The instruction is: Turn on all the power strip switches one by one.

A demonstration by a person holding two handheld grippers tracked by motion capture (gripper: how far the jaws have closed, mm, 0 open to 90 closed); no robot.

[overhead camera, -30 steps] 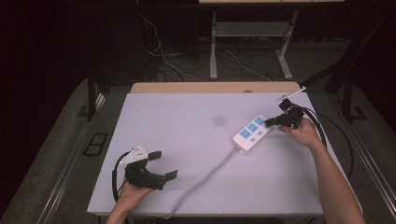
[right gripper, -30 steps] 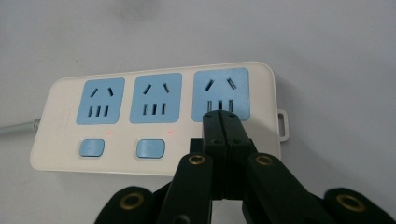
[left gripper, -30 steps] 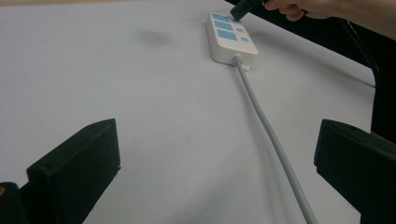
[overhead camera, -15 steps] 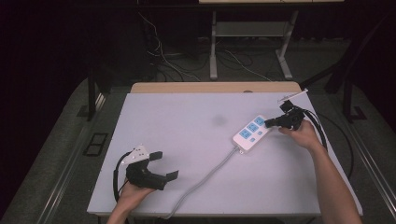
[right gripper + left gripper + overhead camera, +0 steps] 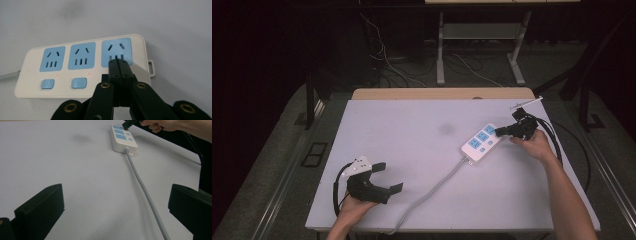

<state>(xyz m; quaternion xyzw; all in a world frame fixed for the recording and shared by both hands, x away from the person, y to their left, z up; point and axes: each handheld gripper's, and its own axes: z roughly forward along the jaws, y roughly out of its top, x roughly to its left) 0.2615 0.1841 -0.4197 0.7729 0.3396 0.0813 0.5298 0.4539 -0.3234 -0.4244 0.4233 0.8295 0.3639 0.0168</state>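
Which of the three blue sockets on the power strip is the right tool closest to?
The end socket, farthest from the grey cord. The right tool, shut, has its tips at that socket's lower edge; the other two sockets lie off to the side.

White power strip (image 5: 481, 142) with three blue sockets and two blue switch buttons, flat and slantwise near the table's right side; grey cable (image 5: 438, 183) trailing toward the near edge.
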